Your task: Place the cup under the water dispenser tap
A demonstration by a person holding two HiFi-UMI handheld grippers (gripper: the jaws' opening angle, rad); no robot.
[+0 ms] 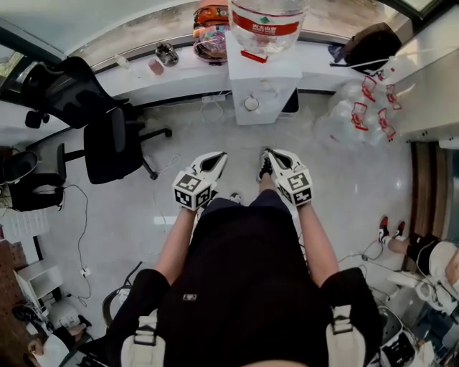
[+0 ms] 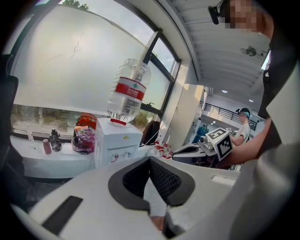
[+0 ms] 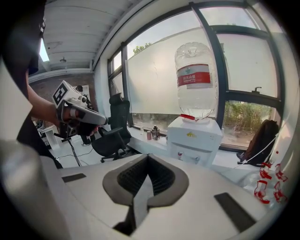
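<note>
I count one water dispenser [image 1: 262, 86] by the window. It has one big upturned bottle [image 1: 269, 21] on top and two taps [image 3: 180, 155] on its front. There are two black office chairs, a nearer chair [image 1: 111, 147] and a farther chair [image 1: 61, 89]. On the sill are one backpack [image 1: 369, 43] and three small bottles [image 2: 47, 146]. The person holds two grippers, one left gripper [image 1: 217, 158] and one right gripper [image 1: 270, 155]. The empty jugs [image 1: 358, 107] heaped on the floor are too jumbled to count.
</note>
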